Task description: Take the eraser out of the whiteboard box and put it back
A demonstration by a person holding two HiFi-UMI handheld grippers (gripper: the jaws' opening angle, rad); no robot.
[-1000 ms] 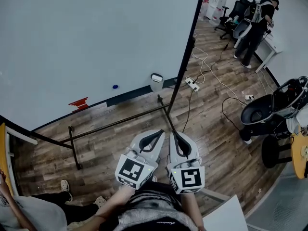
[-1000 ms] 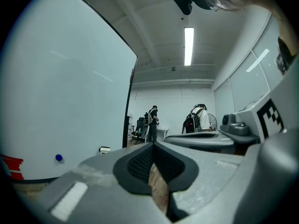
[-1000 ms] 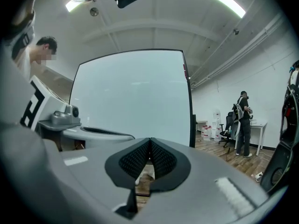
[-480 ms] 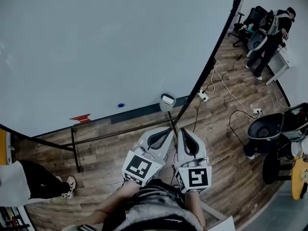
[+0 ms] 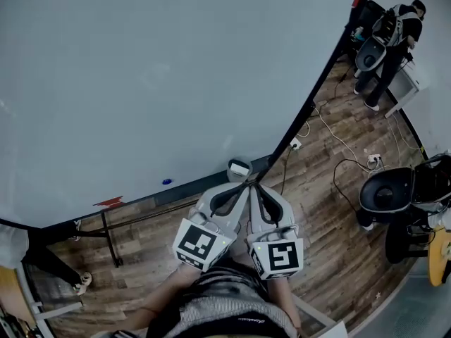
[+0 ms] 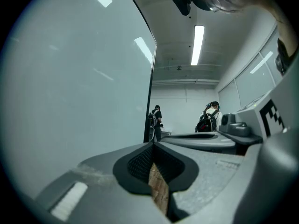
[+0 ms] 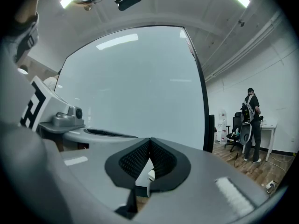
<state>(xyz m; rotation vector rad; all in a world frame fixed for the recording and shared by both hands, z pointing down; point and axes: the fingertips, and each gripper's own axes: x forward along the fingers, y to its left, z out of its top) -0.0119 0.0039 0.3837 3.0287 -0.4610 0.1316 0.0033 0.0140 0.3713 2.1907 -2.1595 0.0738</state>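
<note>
Closing on the whiteboard box, both tools now have their tips just short of it, where a second ago it lay well ahead. Left tool and right tool are each pressed together, empty. The eraser, seemingly the pale block in the box's top, is not yet taken out, so one tool must spread first.

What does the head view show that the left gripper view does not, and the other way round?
Only the head view: the whiteboard box on the board's lower edge, a blue dot and a black office chair. Only the left gripper view: the ceiling's strip light and the far wall. Both: the whiteboard, the left gripper with jaws closed, and a person with a backpack.
</note>
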